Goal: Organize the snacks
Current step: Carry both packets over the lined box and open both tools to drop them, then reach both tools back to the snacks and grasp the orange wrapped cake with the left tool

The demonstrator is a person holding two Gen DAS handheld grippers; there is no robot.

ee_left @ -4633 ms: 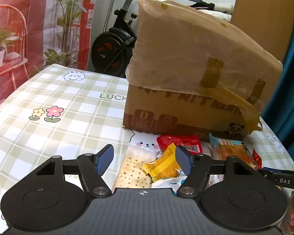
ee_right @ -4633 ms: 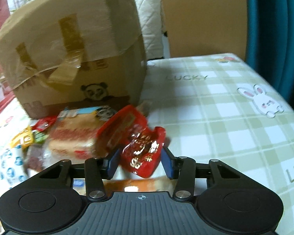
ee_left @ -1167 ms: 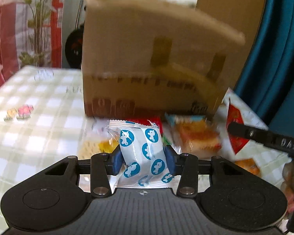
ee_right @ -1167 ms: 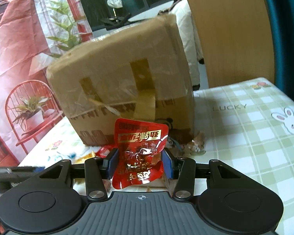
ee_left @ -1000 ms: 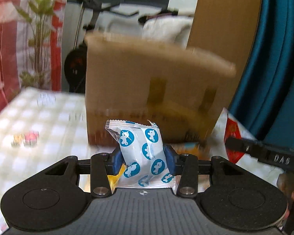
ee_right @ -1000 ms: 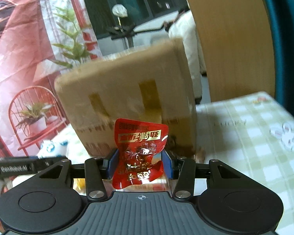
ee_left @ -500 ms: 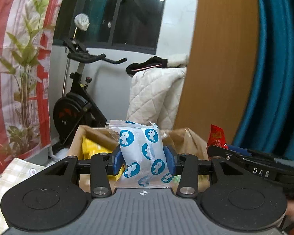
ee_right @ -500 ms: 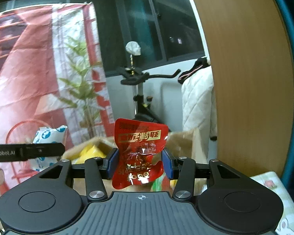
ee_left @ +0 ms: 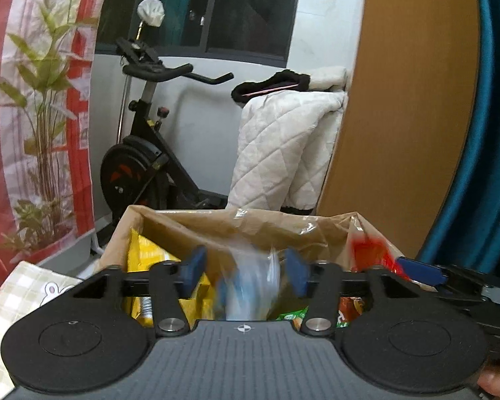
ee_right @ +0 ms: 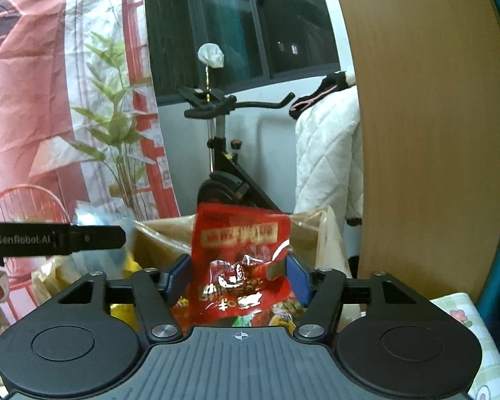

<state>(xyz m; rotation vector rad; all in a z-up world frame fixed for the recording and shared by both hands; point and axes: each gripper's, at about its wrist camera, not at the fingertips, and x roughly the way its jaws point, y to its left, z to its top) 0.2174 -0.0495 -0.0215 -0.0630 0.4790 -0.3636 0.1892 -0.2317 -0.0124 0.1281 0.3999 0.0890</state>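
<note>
Both grippers hover over the open cardboard box (ee_left: pixel 216 223), which holds yellow, green and red snack packets. My left gripper (ee_left: pixel 246 270) is open; the white and blue packet (ee_left: pixel 250 290) is a blur between its pads, falling into the box. My right gripper (ee_right: pixel 238 275) has its pads spread, with the red packet (ee_right: pixel 240 266) loose between them over the box (ee_right: pixel 156 236). The red packet (ee_left: pixel 370 256) and the right gripper also show at the right of the left wrist view. The left gripper's finger (ee_right: pixel 60 238) shows at the left of the right wrist view.
An exercise bike (ee_left: pixel 143 166) and a white quilted cover (ee_left: pixel 283 146) stand behind the box. A wooden panel (ee_left: pixel 400 116) and a teal curtain (ee_left: pixel 483 133) are to the right. The checked tablecloth (ee_left: pixel 26 286) shows at the lower left.
Both grippers rose from the table to above the open box. The left gripper has opened and let go of the white and blue packet. The right gripper's pads have spread around the red packet.
</note>
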